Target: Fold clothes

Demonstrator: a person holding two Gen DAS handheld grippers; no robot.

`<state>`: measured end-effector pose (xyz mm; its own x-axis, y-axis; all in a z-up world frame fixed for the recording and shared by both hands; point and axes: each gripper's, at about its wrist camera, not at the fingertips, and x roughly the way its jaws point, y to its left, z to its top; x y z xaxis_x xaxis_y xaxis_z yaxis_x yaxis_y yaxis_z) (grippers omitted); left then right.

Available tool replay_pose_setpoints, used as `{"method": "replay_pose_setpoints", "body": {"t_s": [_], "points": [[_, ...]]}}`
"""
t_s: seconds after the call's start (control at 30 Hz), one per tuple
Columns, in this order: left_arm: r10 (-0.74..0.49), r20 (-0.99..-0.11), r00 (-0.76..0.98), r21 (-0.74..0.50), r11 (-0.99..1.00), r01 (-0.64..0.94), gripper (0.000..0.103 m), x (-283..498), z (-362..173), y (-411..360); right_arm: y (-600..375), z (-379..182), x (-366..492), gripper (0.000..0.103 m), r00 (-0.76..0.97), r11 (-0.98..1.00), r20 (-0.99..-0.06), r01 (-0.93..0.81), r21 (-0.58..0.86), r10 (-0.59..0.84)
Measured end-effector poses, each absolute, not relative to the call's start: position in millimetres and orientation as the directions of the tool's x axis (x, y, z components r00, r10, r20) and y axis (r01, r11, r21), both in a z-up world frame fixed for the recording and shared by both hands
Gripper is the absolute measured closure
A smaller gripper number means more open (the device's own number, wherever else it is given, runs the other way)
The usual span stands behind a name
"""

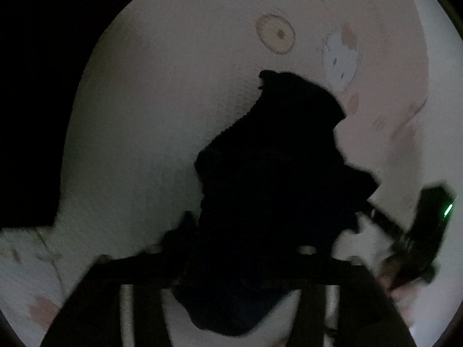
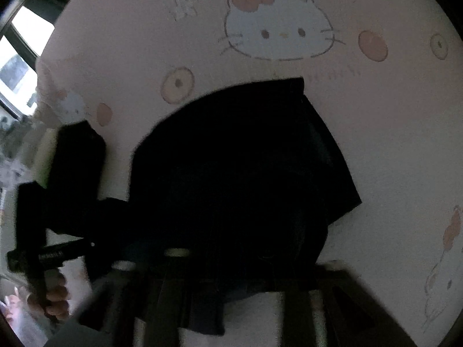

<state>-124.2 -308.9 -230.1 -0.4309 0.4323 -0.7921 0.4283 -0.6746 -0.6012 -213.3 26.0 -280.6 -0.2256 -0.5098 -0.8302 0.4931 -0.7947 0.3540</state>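
A dark garment [image 1: 275, 144] lies bunched on a pale pink cartoon-cat bedsheet [image 1: 144, 115]. My left gripper [image 1: 254, 231] stands over its near end, jaws spread wide, with the cloth lying loose between them and hiding the right finger. At the right edge is the right gripper [image 1: 373, 212], reaching the garment's side. In the right wrist view the same garment [image 2: 237, 150] is a broad, flatter dark shape on the sheet [image 2: 390, 144]. My right gripper [image 2: 231, 254] is open over its near edge, cloth draped across the jaws. The left gripper [image 2: 113, 208] touches the garment's left end.
A person's hand [image 2: 55, 297] holds the left gripper's handle, and another hand [image 1: 399, 286] holds the right one. A bright window [image 2: 23, 43] is at the far left. Beyond the bed's left edge is darkness [image 1: 29, 86]. The room is dim.
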Motion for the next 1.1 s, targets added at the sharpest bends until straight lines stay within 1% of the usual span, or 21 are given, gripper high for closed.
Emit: {"method": "replay_pose_setpoints", "body": {"t_s": [0.1, 0.23, 0.33, 0.53, 0.63, 0.87, 1.03, 1.1], "points": [[0.418, -0.779, -0.468, -0.617, -0.645, 0.451, 0.034, -111.1, -224.3, -317.8, 35.9, -267.4, -194.0, 0.045, -0.257, -0.786, -0.811, 0.512, 0.347, -0.526], [0.366, -0.814, -0.452, -0.560, -0.702, 0.440, 0.034, -96.1, -216.5, -315.7, 41.2, -260.4, -171.2, 0.045, -0.260, -0.797, -0.838, 0.529, 0.293, -0.480], [0.325, -0.847, -0.420, -0.500, -0.757, 0.422, 0.034, -85.5, -213.0, -307.8, 46.6, -264.6, -152.4, 0.045, -0.242, -0.796, -0.849, 0.531, 0.290, -0.471], [0.302, -0.873, -0.383, -0.456, -0.785, 0.419, 0.034, -67.2, -220.4, -305.4, 56.7, -290.7, -136.8, 0.045, -0.164, -0.797, -0.846, 0.461, 0.390, -0.508], [0.295, -0.872, -0.391, -0.456, -0.782, 0.426, 0.034, -60.3, -220.5, -305.0, 58.7, -304.1, -131.5, 0.045, -0.119, -0.773, -0.821, 0.435, 0.463, -0.559], [0.275, -0.858, -0.434, -0.476, -0.744, 0.470, 0.034, -47.5, -218.5, -302.4, 58.3, -324.5, -129.7, 0.045, -0.061, -0.750, -0.814, 0.433, 0.500, -0.578], [0.220, -0.885, -0.411, -0.409, -0.790, 0.457, 0.034, -41.8, -219.2, -291.1, 54.2, -332.1, -126.6, 0.045, -0.029, -0.715, -0.787, 0.441, 0.543, -0.616], [0.230, -0.888, -0.398, -0.405, -0.803, 0.438, 0.034, -39.8, -223.9, -288.6, 49.1, -337.1, -124.8, 0.045, -0.015, -0.711, -0.789, 0.445, 0.545, -0.614]]}}
